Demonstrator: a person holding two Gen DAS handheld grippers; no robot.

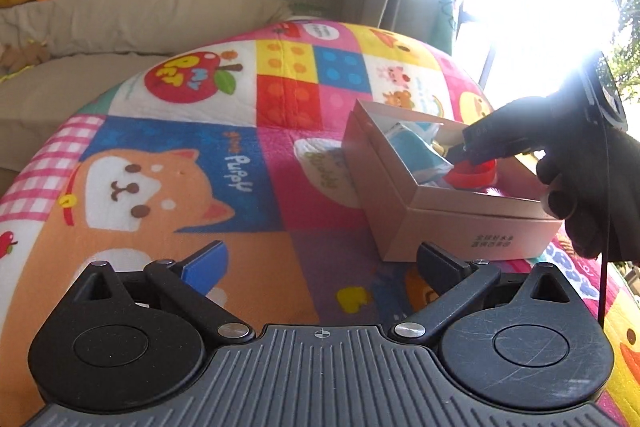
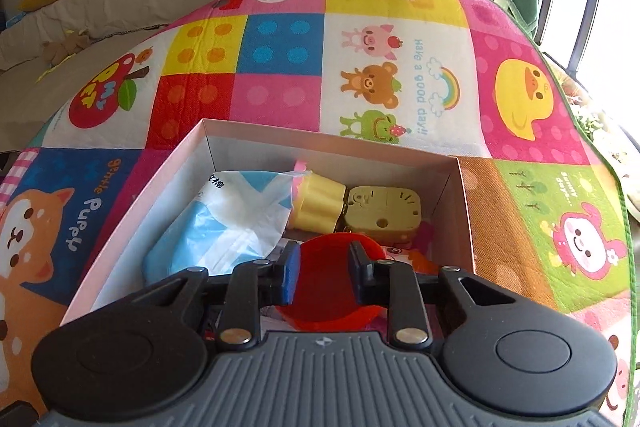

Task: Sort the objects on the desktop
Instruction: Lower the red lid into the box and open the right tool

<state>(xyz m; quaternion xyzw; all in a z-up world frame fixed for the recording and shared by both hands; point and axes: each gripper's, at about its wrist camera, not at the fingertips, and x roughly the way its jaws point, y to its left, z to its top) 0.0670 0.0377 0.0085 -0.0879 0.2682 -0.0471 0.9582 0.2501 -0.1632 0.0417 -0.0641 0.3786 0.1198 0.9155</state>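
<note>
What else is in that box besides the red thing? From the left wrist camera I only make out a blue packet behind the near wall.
Observer: A yellow fluted cup lies on its side near the far wall of the box, partly under the blue-and-white packet.
Operator: Anything to its right?
Observer: A tan block toy with a cartoon face, right next to the yellow fluted cup.
Operator: How is the right gripper sitting on the red cup?
Observer: The right gripper has one finger on each side of the red cup, low inside the box near the front wall. It looks pinched.
</note>
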